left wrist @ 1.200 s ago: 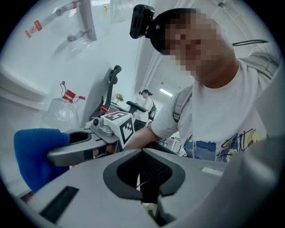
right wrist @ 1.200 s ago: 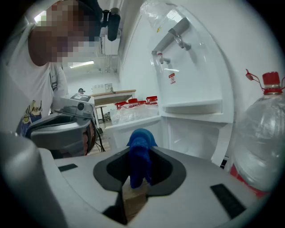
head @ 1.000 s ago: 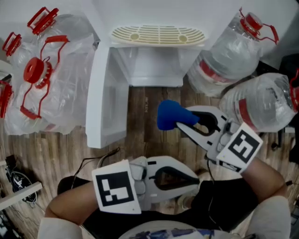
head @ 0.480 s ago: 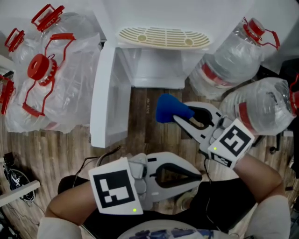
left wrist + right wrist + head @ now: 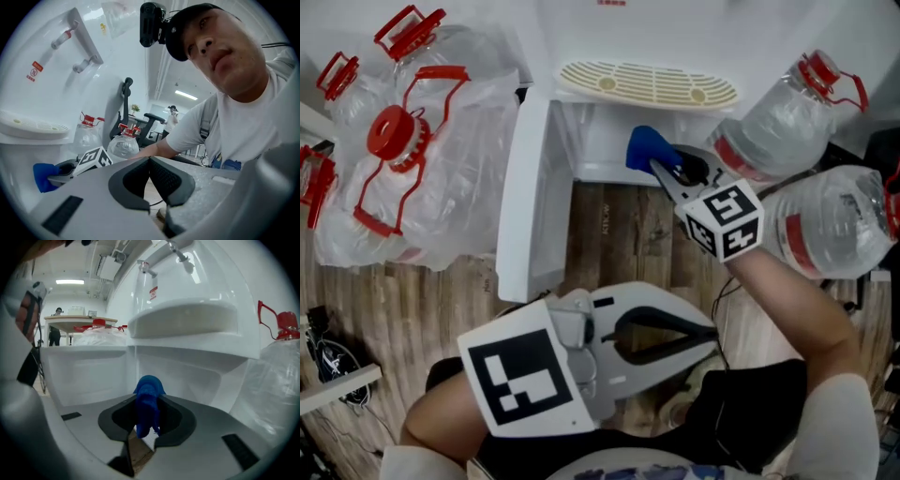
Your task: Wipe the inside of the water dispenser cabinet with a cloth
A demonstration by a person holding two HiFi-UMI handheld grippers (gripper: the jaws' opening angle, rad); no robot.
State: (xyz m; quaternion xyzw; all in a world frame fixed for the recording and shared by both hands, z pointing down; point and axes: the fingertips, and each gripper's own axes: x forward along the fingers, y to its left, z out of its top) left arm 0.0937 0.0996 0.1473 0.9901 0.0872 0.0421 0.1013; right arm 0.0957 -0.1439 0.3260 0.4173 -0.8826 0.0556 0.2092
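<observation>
Two risks apply at this stage. First, the cloth (image 5: 643, 148) is pinched only along a narrow fold, so a hard drag across a cabinet wall could pull it out of the right gripper (image 5: 662, 165). Most of the fabric bunches ahead of the jaw tips, and only a small tail hangs behind them. Second, the bare jaw tips could scrape the white plastic if the bunch flattens or folds aside under pressure, leaving the cloth off the surface. The opening is a further hazard: the cabinet (image 5: 602, 141) is narrow, its door (image 5: 530, 211) stands open on the left, and a water bottle (image 5: 773, 117) sits close on the right. A wide sweep may knock either one.

Right gripper: jaws closed on the cloth, which stands upright between the pads (image 5: 177, 422) and rises above them as a blue lump. In the head view the cloth is at the cabinet mouth, below the drip tray (image 5: 649, 84). Whether it touches any cabinet surface cannot be told.

Left gripper (image 5: 708, 336): jaws together with nothing between them, held low near the person's body, well apart from the cabinet and the cloth.
</observation>
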